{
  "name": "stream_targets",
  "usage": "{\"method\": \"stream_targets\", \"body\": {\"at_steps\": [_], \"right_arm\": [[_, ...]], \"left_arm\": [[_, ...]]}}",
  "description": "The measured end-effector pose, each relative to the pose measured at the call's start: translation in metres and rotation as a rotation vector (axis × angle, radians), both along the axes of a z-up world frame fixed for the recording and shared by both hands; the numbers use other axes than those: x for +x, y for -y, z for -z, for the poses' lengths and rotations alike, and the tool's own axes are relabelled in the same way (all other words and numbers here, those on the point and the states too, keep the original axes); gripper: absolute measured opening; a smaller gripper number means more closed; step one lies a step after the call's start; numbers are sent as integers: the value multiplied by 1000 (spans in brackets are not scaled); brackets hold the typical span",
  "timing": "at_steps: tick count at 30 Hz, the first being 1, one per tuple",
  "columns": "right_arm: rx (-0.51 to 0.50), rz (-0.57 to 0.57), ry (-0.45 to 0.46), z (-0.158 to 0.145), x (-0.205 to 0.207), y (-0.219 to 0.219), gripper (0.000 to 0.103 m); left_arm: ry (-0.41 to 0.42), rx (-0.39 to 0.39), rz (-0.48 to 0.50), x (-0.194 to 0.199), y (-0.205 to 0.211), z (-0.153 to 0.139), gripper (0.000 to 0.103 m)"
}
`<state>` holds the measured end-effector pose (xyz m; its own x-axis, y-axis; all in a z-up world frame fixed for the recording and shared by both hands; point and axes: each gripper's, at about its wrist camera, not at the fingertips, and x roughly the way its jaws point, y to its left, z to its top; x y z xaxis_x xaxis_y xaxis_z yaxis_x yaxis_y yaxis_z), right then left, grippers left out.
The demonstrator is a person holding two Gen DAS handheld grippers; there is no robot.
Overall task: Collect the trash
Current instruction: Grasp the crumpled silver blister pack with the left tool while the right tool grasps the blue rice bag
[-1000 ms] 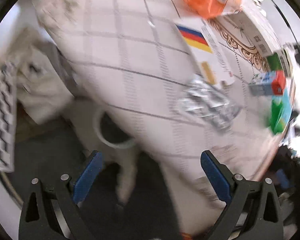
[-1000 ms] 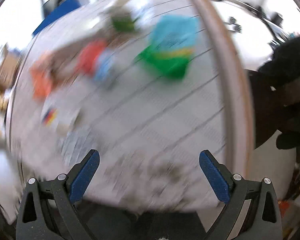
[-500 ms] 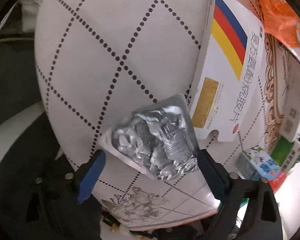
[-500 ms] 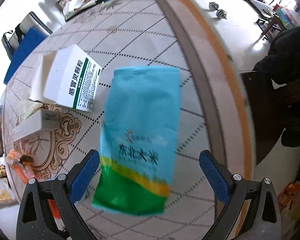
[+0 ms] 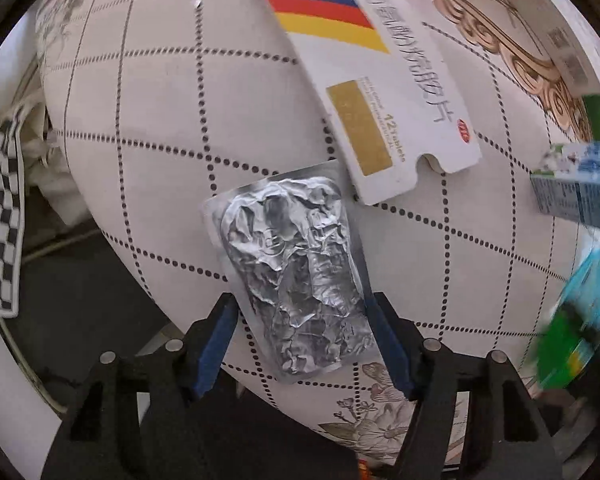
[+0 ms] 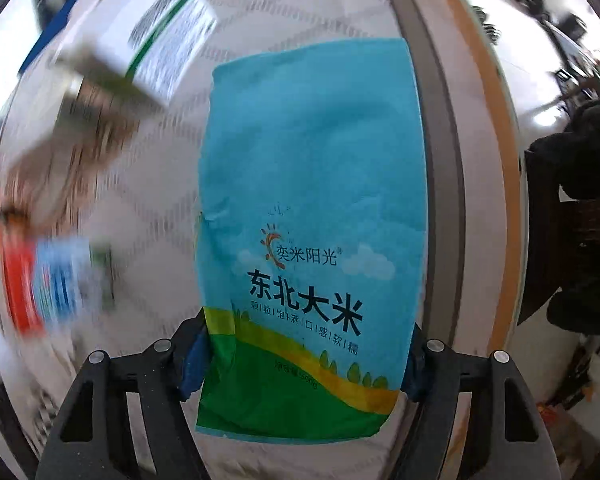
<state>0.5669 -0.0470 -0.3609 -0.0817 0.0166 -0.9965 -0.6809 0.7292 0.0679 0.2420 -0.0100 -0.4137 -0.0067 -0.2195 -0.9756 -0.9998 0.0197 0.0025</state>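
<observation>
My left gripper (image 5: pixel 302 344) has its jaws pressed on both sides of the crumpled foil blister pack (image 5: pixel 296 276) near the tabletop (image 5: pixel 140 120) edge, its far corner touching a striped tablet box (image 5: pixel 368 80). My right gripper (image 6: pixel 304 360) clamps the blue-green rice bag (image 6: pixel 312 208); a white box (image 6: pixel 160 40) lies far left.

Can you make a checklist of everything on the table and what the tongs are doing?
Surface: white tablecloth with dotted diamond lines.
Job's things: crumpled silver blister pack; blue-green rice bag.
Clutter: flat tablet box with striped corner, its end over the pack's corner; small carton; white-green box, blurred.
Grippers: left tongs straddle the pack, closing; right tongs straddle the bag's lower end; neither grip is certain.
Cables: nothing seen.
Surroundings: checkered cloth beside the table; dark floor.
</observation>
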Motion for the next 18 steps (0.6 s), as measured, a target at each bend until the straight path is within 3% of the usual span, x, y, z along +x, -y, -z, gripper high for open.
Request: {"method": "stream_targets", "body": {"at_steps": [4, 7, 10, 14, 18], "right_arm": [[-12, -69, 64, 3, -17, 0, 75], [-24, -84, 120, 5, -23, -7, 75], [18, -132, 164, 1, -42, -10, 65], [43, -130, 132, -2, -50, -1, 56], [70, -138, 105, -7, -60, 13, 54]], "left_arm": [[0, -7, -62, -17, -4, 3, 65], [-28, 35, -7, -3, -18, 1, 58], [-52, 71, 57, 7, -17, -2, 54], [-61, 95, 107, 8, -16, -4, 53], [-50, 112, 138, 5, -12, -7, 52]]}}
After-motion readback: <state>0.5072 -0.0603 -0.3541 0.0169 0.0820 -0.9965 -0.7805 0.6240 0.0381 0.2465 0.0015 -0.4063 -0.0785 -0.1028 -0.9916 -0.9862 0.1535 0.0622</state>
